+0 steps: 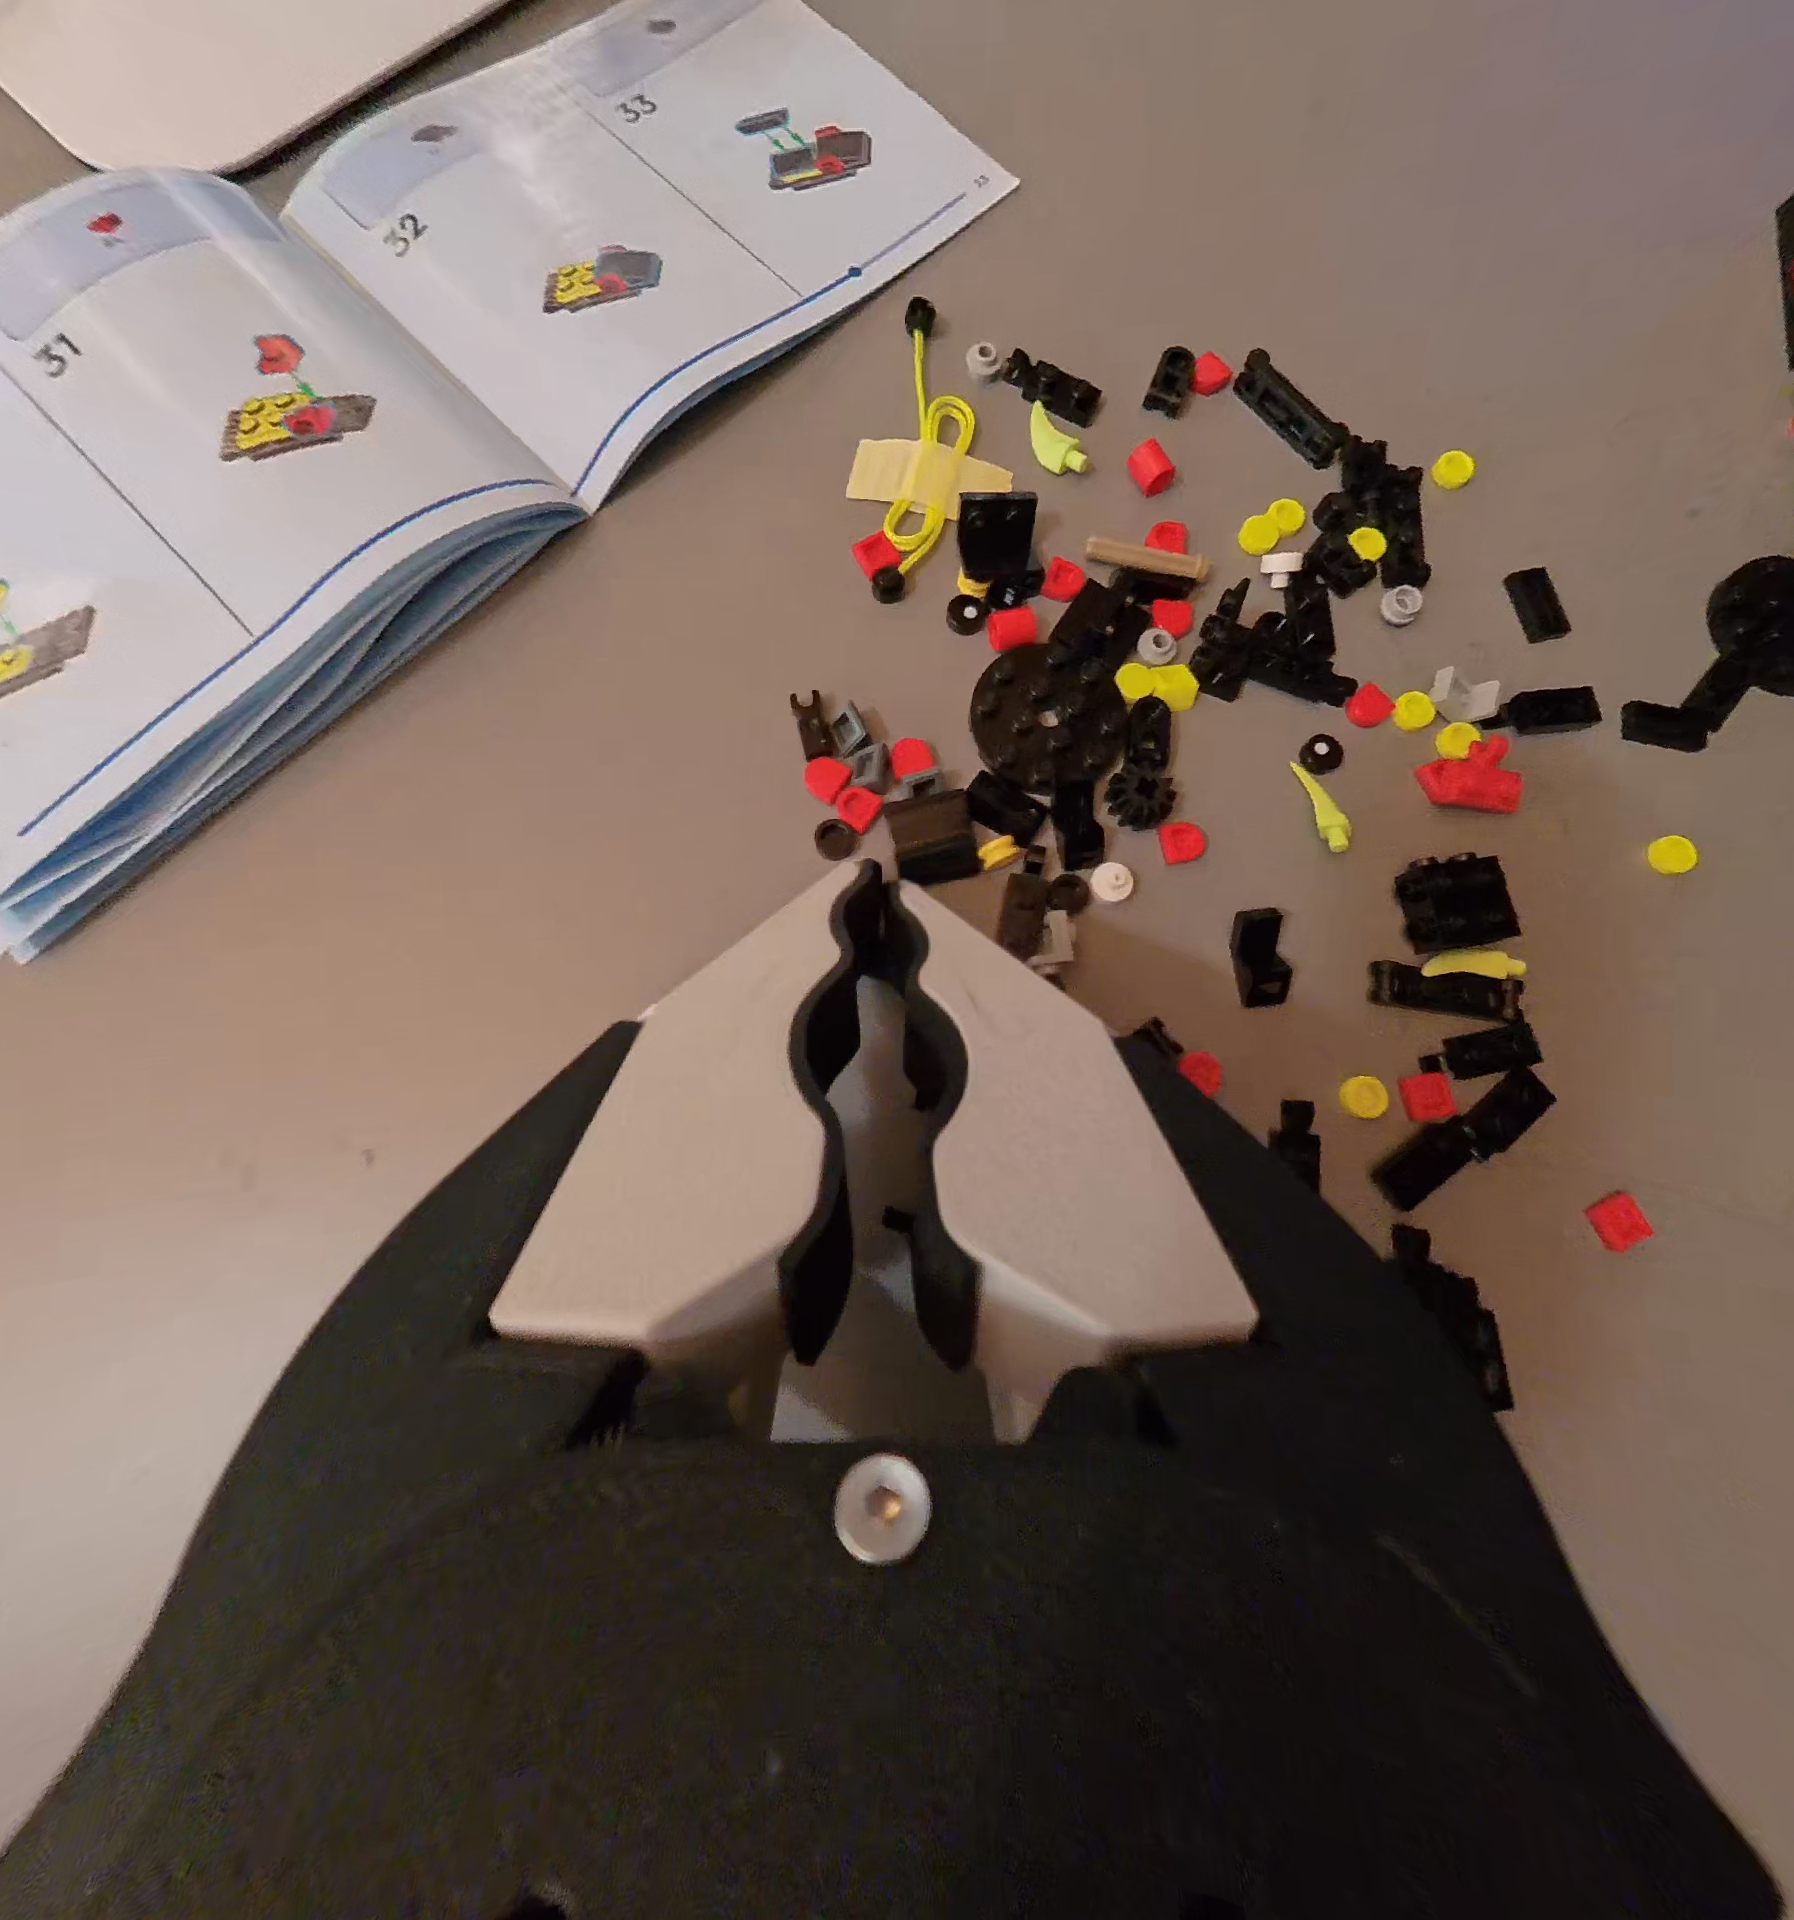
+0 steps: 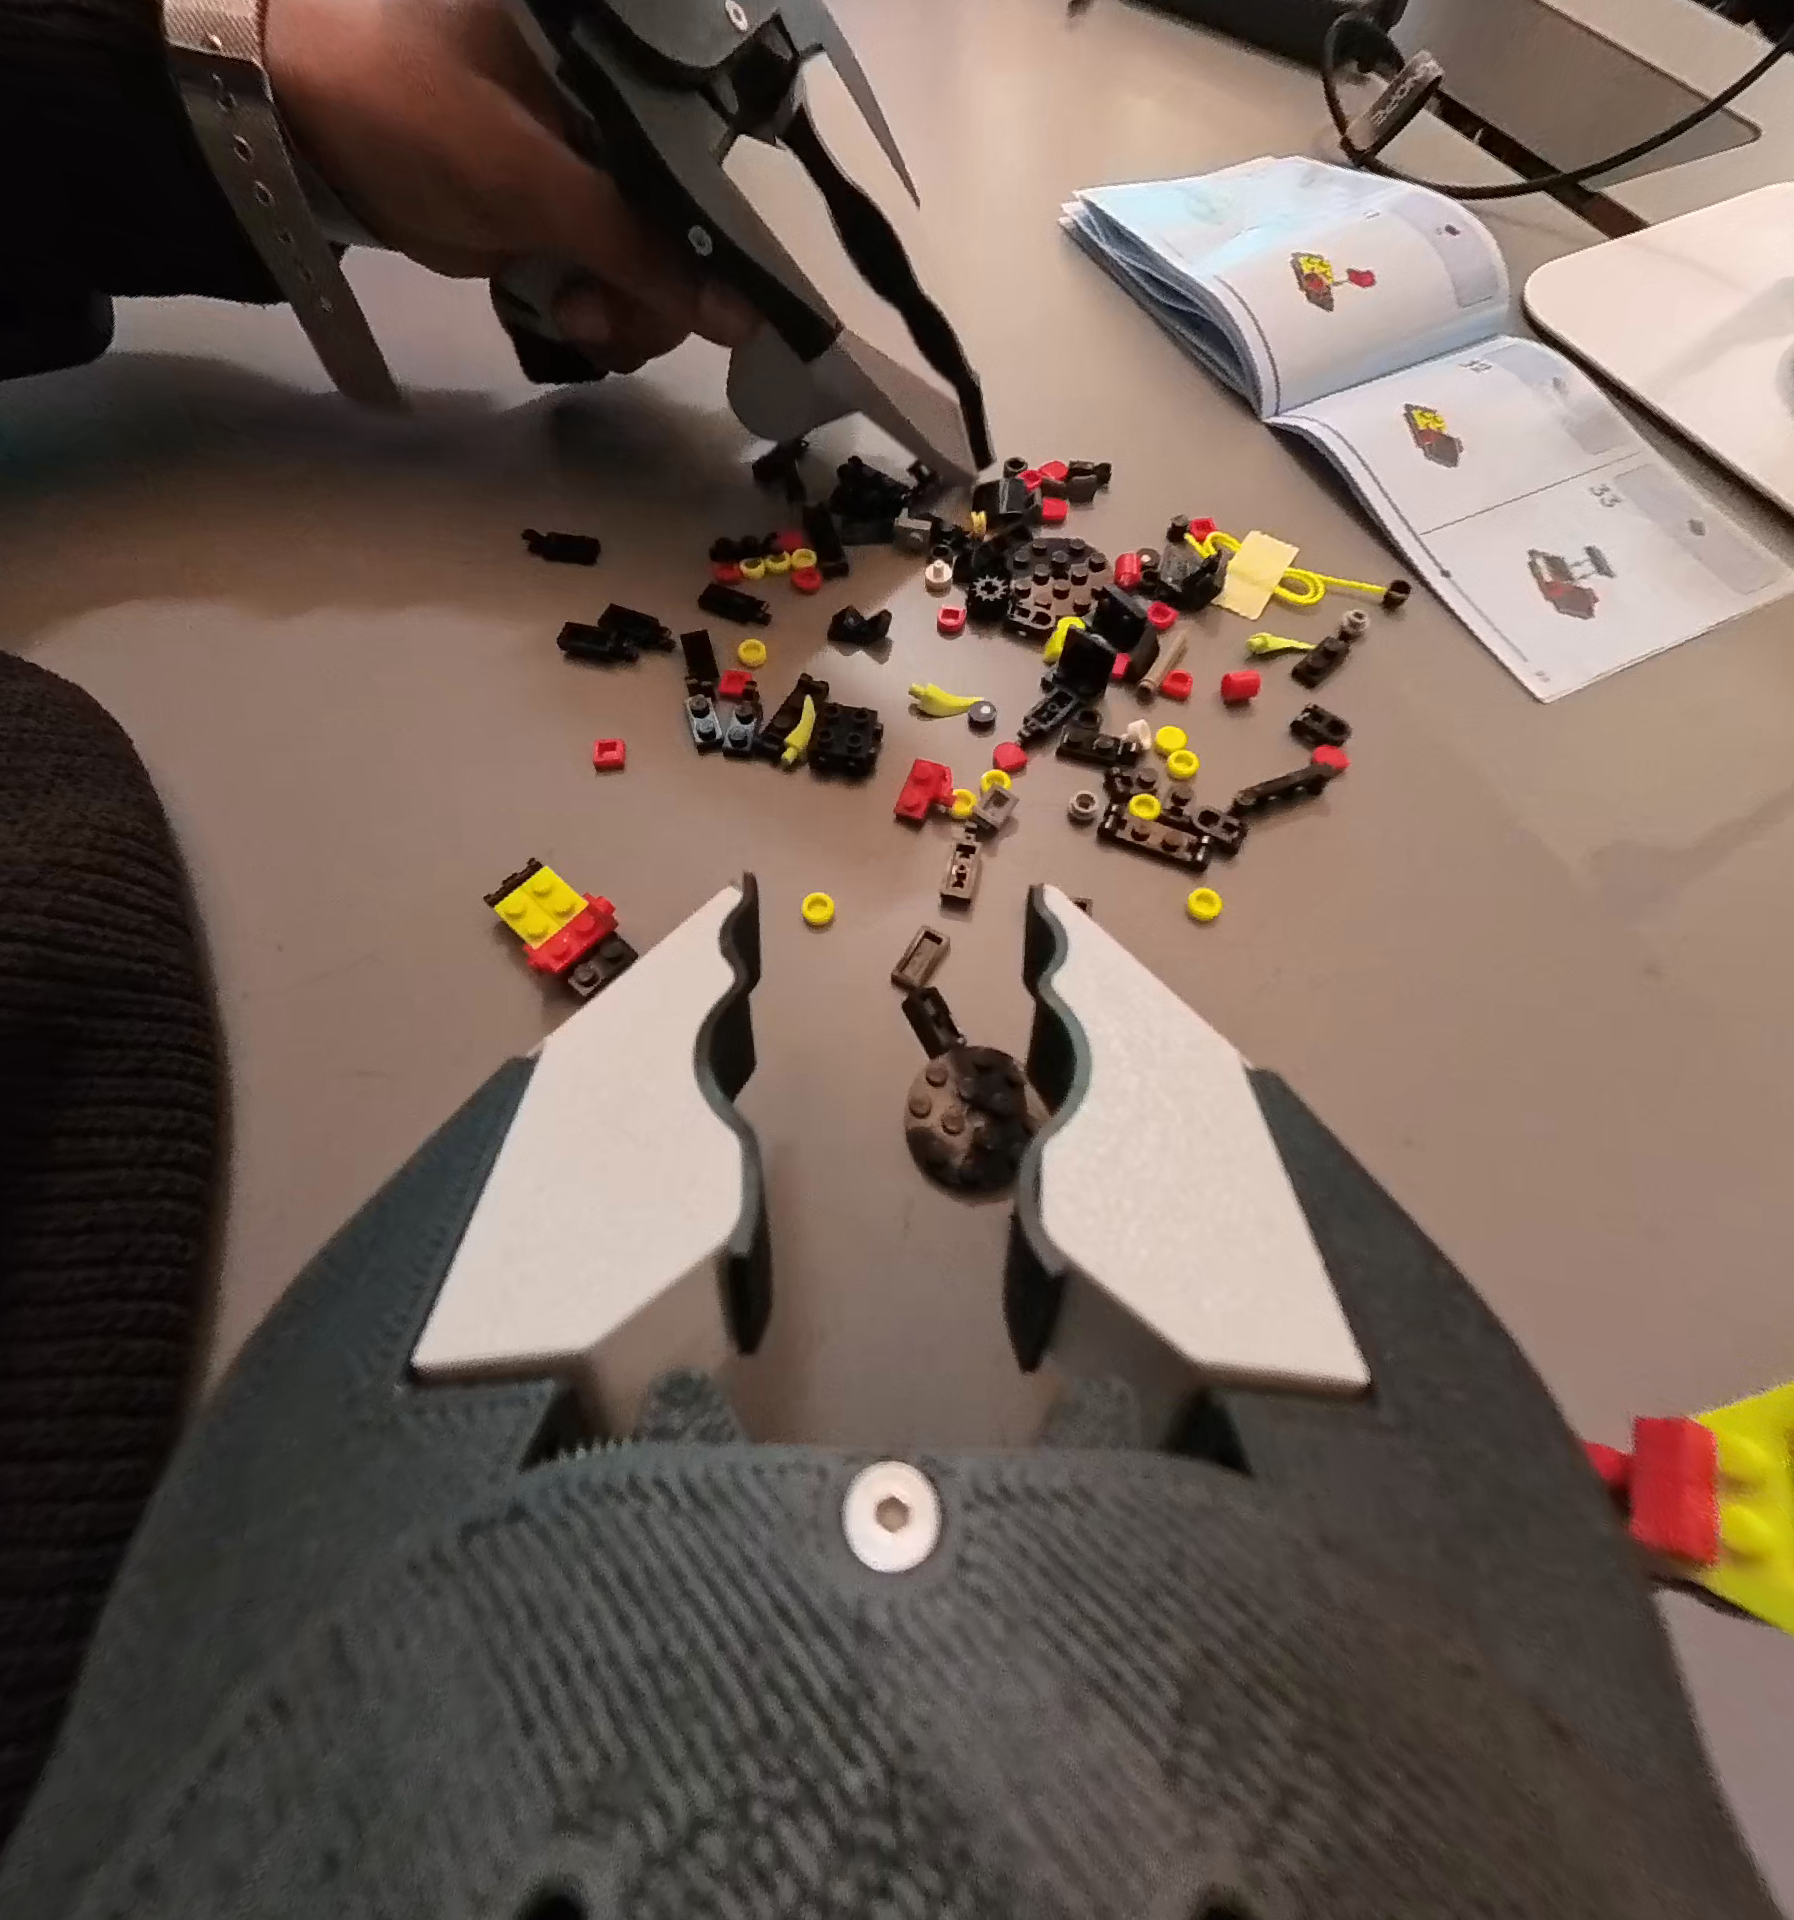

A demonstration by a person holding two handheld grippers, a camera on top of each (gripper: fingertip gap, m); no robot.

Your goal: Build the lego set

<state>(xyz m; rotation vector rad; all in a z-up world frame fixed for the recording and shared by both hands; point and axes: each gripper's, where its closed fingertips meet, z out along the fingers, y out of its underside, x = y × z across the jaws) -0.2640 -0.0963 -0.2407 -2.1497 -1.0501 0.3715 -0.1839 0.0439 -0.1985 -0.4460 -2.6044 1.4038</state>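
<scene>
Left gripper (image 1: 877, 883), jaws pressed together and empty, tips at the near edge of the loose bricks (image 1: 1225, 665). Right gripper (image 2: 888, 899) gapes wide over a black round plate (image 2: 960, 1122). Booklet (image 1: 353, 416) lies far left.

L wrist cam sits high, looking steeply down at loose lego pieces (image 1: 1236, 665) on the table (image 1: 457, 1091); instruction booklet (image 1: 353, 416) far left. R wrist cam is lower, facing the pile (image 2: 976, 644) from the opposite side, booklet (image 2: 1444, 416) far right. Both share pile + booklet.
</scene>
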